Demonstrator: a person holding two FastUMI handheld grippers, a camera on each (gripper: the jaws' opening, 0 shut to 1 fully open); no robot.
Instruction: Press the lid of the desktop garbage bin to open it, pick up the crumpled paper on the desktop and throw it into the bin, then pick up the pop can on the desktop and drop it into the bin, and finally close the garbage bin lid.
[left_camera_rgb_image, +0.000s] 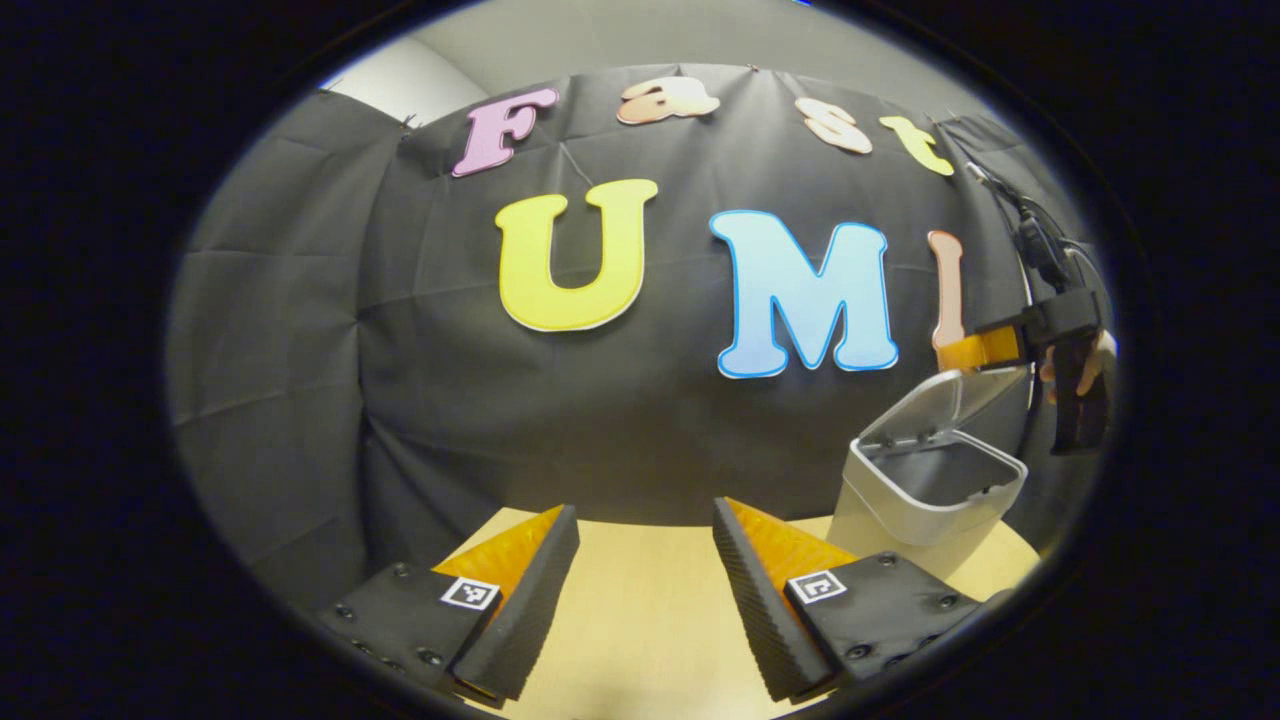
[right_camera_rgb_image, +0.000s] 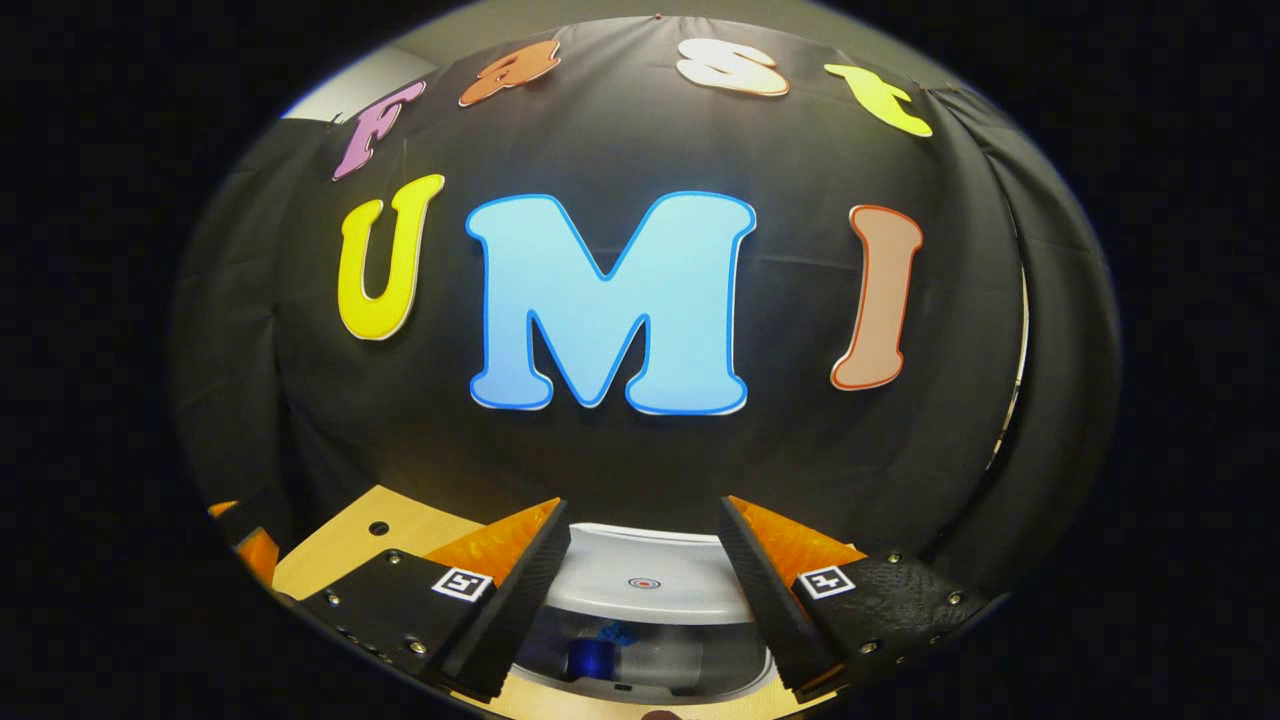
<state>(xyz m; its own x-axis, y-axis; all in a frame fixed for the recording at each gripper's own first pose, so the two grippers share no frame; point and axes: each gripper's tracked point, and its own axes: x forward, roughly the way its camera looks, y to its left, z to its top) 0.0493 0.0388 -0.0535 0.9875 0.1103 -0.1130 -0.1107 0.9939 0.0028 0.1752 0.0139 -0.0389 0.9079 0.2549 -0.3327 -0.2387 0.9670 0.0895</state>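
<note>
Garbage bin (left_camera_rgb_image: 925, 490) stands on the table (left_camera_rgb_image: 640, 610) with lid (left_camera_rgb_image: 950, 400) raised. Right claw (right_camera_rgb_image: 645, 580) hangs released directly above the bin's mouth; a blue item, likely the pop can (right_camera_rgb_image: 592, 658), lies inside. Left claw (left_camera_rgb_image: 645, 590) is released, grasping nothing, well apart from the bin.

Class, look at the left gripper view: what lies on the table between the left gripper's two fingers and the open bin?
Nothing: in the left gripper view, bare table runs from the left gripper to the bin, whose lid stands raised.
</note>
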